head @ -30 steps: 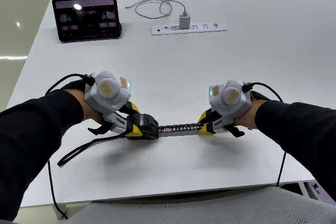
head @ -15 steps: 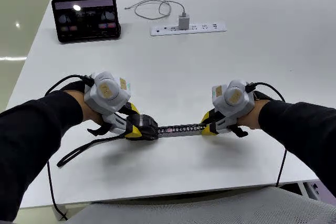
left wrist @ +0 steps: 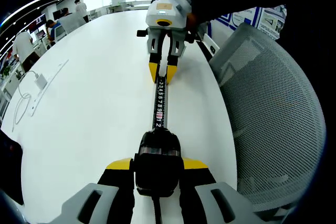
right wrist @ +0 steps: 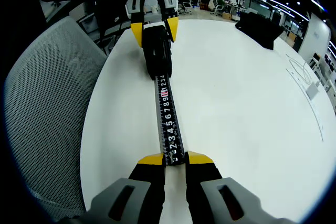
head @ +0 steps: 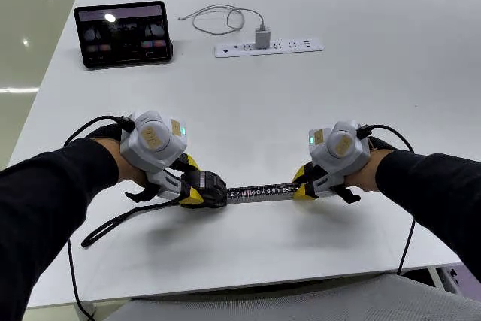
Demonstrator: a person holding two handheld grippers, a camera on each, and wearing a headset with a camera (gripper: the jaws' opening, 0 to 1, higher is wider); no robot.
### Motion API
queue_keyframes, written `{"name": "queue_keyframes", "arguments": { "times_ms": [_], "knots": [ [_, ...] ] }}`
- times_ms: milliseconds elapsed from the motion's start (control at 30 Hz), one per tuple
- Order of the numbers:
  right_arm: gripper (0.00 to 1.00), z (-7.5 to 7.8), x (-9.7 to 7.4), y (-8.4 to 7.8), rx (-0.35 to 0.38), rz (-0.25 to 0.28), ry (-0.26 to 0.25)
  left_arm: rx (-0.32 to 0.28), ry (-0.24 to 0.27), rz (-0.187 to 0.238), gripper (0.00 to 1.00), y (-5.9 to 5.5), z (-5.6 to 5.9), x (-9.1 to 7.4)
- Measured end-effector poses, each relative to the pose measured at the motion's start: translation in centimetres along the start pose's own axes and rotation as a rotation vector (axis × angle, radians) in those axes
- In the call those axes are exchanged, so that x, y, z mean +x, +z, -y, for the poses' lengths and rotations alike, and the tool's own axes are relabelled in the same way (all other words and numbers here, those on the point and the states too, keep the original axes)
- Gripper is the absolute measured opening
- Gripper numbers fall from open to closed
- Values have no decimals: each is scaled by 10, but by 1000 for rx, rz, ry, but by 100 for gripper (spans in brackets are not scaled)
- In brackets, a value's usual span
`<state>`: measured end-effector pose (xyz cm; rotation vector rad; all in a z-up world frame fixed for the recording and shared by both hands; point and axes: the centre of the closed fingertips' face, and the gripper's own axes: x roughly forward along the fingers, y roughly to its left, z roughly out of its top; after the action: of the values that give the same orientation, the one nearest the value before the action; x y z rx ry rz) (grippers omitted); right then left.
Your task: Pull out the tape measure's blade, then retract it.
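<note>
On the white desk [head: 316, 103], left gripper [head: 195, 182] jaws clamp the tape measure [head: 211, 188], right gripper [head: 300, 185] jaws pinch the blade [head: 259, 192] tip.

Bright overhead light w/ soft shadows on table [head: 248, 253]; glare on floor [head: 30, 35]. Gripper views bent at edges, sharp.

The black tape measure case [left wrist: 158, 156] sits on the white table [head: 248, 110] near its front edge, clamped in the tongs of the left gripper [left wrist: 158, 165]. Its blade [right wrist: 169, 119] is partly drawn out, flat and straight along the table. The numbered face is up, with one red mark, and the tip is pinched by the right gripper [right wrist: 176, 158].
</note>
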<state>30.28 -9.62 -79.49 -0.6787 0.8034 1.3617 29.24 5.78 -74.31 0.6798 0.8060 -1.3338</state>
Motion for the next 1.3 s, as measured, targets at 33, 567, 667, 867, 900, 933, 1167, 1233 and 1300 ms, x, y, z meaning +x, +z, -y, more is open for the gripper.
{"name": "queue_keyframes", "arguments": {
  "times_ms": [33, 567, 667, 867, 900, 933, 1167, 1233, 1300],
  "knots": [
    [9, 0, 0, 0, 1, 1, -1, 0, 0, 0, 28, 0, 0, 0],
    [9, 1, -4, -7, 4, 2, -8, 0, 3, -5, 28, 0, 1, 0],
    [9, 2, -6, -9, 7, 3, -9, 0, 3, -6, 28, 0, 0, 0],
    [9, 2, -9, -13, 10, 3, -12, -1, 3, -12, 28, 0, 0, 0],
    [9, 2, -9, -13, 12, 3, -12, 0, 4, -13, 28, 0, 0, 0],
    [9, 2, -9, -14, 11, 3, -12, 1, 5, -12, 28, 0, 0, 0],
    [9, 2, -11, -17, 11, 0, -14, 0, 8, -10, 28, 0, 0, 0],
    [9, 2, -12, -18, 10, -2, -14, 0, 8, -11, 28, 0, 0, 0],
    [9, 2, -13, -19, 11, -4, -15, 2, 9, -13, 28, 0, 1, 0]
  ]
}}
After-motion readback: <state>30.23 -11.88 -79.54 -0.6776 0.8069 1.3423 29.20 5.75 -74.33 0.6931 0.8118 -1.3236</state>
